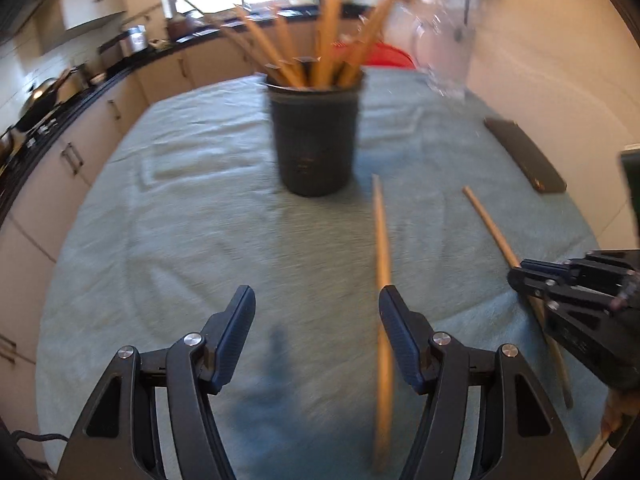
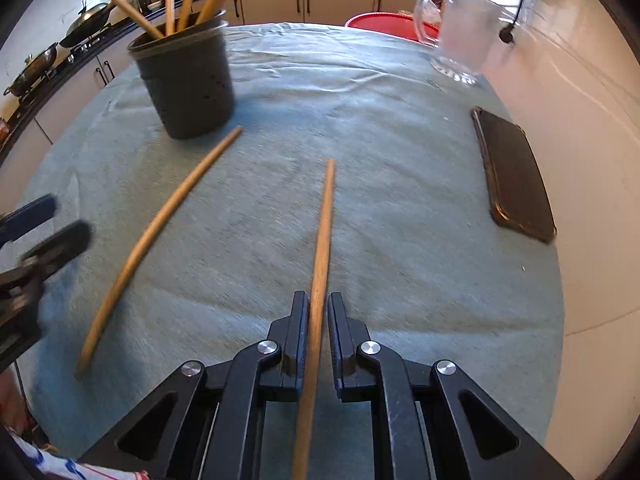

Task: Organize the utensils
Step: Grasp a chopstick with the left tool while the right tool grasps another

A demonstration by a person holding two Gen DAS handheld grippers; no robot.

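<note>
Two wooden sticks lie on the cloth-covered worktop (image 2: pixel 400 208) near the dark holder (image 2: pixel 186 80). The left gripper (image 1: pixel 316 312) hovers spread wide beside the left stick (image 2: pixel 156 232); the right gripper (image 2: pixel 318 312), held low, closes around the right stick (image 2: pixel 324 240).

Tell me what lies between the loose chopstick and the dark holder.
Only bare green cloth, seen from the right wrist, separates the loose chopstick from the dark holder.
</note>
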